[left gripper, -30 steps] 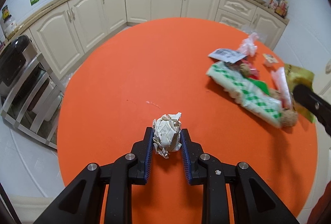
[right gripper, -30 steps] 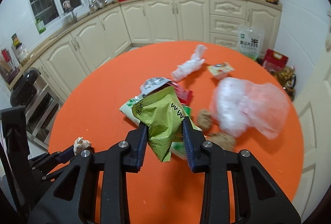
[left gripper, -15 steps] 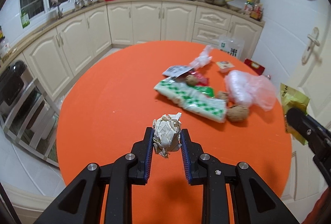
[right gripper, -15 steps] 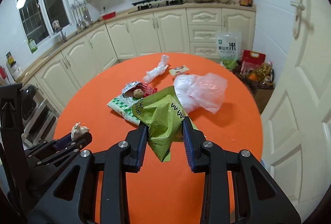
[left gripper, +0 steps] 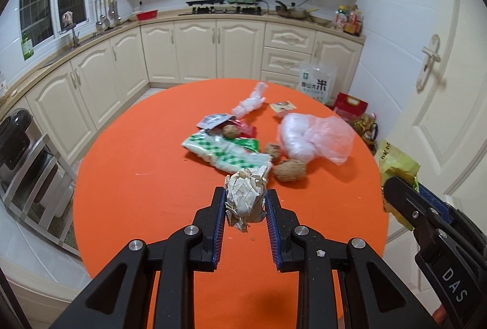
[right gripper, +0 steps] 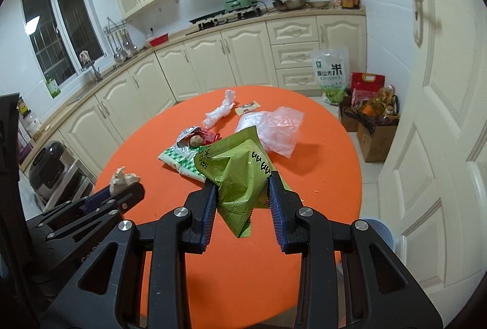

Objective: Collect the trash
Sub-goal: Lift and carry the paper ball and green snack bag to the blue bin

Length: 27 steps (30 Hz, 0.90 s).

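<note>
Two pieces of trash lifted clear, the rest not yet collected. Left gripper (left gripper: 246,204) clamped on a crumpled paper ball (left gripper: 246,197), pads pressed to both its sides, held above the near part of the round orange table (left gripper: 137,177). Right gripper (right gripper: 240,201) closed on a crumpled green snack wrapper (right gripper: 240,174), likewise raised off the tabletop; also seen at the right edge of the left view, past the table's rim.

Left on the table, counted from the left view:
- one green-and-white checked packet (left gripper: 226,152), lying flat near the middle;
- one grey foil sachet (left gripper: 214,120) beyond it, with one red wrapper (left gripper: 245,129) just beside;
- three brown crumbly lumps: one (left gripper: 229,131) resting on the red wrapper, one (left gripper: 273,150) at the checked packet's right end, one larger (left gripper: 289,171) nearest the paper ball;
- one clear plastic bag (left gripper: 313,136), bunched, right of centre;
- one twisted white plastic piece (left gripper: 251,102) at the far side;
- one small printed sachet (left gripper: 283,106) near the far rim.

Nine loose pieces on the table by this count, plus two in the grippers; possibly more hidden under the pile. No bin recognisable for certain in either view; a pale blue round rim (right gripper: 377,230) shows low beside the right gripper, purpose unclear. By judgement, early in the job: first pair picked, drop-off pending, most of the heap untouched.
</note>
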Available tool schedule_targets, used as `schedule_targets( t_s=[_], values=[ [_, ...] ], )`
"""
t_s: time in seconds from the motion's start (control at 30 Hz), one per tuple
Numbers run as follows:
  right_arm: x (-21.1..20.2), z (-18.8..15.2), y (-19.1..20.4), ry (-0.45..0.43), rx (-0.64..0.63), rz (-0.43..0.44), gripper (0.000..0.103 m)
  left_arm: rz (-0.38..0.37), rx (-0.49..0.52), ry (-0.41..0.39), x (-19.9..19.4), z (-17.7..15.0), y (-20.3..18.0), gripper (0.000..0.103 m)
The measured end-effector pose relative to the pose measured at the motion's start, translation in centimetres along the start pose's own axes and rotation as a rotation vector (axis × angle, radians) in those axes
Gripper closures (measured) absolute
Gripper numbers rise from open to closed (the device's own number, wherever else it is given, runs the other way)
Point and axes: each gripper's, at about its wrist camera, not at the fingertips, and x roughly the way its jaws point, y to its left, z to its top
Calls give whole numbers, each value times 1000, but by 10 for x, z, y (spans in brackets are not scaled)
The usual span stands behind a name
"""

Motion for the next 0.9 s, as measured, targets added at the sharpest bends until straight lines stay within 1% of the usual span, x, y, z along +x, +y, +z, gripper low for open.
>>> schedule_targets(
  t_s=[0.17,0.27,0.37,0.57,0.67,0.8,0.9],
  values=[
    [-7,-1,-23,-14,40,-17,73,-12,48,5,3,3,-25,81],
    [-10,-2,-41,-20,70,-45,73,-26,83,12,11,5,-43,81],
    [-14,-4,-67,-20,112,-79,73,-55,125,23,22,7,-69,81],
    [-27,-10,-129,-17,218,-199,72,-137,229,66,50,7,-130,81],
    [-33,-16,-162,-7,261,-274,72,-196,289,99,69,7,-170,81],
    [-32,-27,-204,36,301,-391,72,-261,353,154,97,2,-212,81],
    [-27,-36,-231,83,337,-436,72,-292,400,206,122,-4,-241,81]
  ],
)
